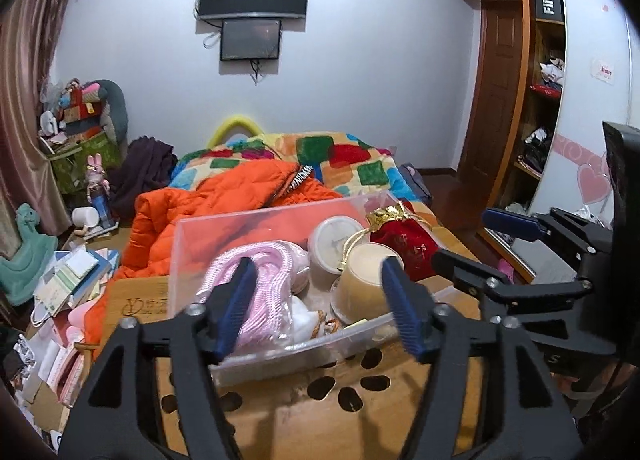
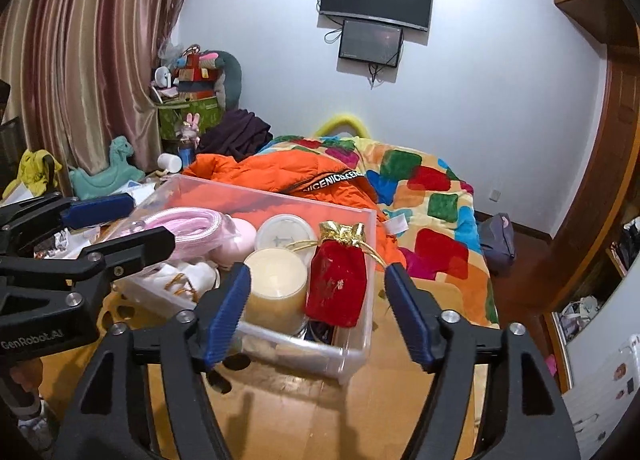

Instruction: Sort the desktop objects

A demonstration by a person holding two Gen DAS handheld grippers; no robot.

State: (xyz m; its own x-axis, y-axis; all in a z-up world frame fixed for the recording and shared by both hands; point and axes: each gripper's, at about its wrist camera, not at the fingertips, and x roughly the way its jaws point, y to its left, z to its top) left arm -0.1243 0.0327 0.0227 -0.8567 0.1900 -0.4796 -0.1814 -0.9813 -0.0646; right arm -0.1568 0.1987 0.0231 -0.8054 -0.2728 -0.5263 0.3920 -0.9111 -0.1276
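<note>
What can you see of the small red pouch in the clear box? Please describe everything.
The red pouch looks like velvet, with a gathered gold top and gold drawstring cord. It is closed and stands almost upright, slightly tilted, in the right near corner of the clear box. It leans against the beige jar. Faint gold marks show on its front. No gripper touches it.

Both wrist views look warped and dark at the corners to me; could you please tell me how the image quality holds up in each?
Left wrist view: strong fisheye bending, the wardrobe bows, corners are vignetted black, the clear bin stays sharp. Right wrist view: same barrel distortion, the curtain curves, soft finger shadows fall on the wooden table, no harsh glare.
</note>
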